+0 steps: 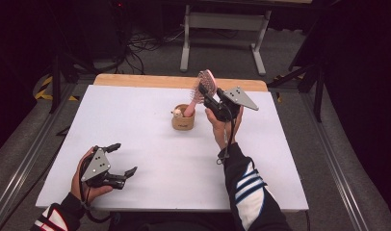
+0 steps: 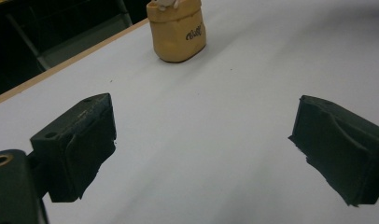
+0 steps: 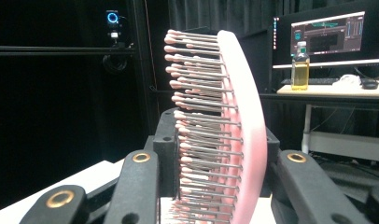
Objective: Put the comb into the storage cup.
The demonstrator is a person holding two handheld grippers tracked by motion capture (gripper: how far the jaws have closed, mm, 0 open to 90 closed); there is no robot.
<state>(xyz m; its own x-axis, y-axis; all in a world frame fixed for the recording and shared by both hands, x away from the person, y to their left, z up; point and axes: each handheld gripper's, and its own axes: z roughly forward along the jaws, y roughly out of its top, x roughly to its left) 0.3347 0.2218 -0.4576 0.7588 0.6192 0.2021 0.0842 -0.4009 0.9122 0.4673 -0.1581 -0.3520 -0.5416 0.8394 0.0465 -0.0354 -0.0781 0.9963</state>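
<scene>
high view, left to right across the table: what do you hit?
Left gripper with its grey three-cornered plate, jaws open, held low near the table's front → small tan round holder → pink bristled hairbrush standing in the holder → right gripper, shut on the hairbrush head.

Sleeves: dark with white stripes, red trim behind the left hand-held gripper (image 1: 121, 159)
Jaws: black, brass-coloured rivets
Plates: grey, three-cornered
</scene>
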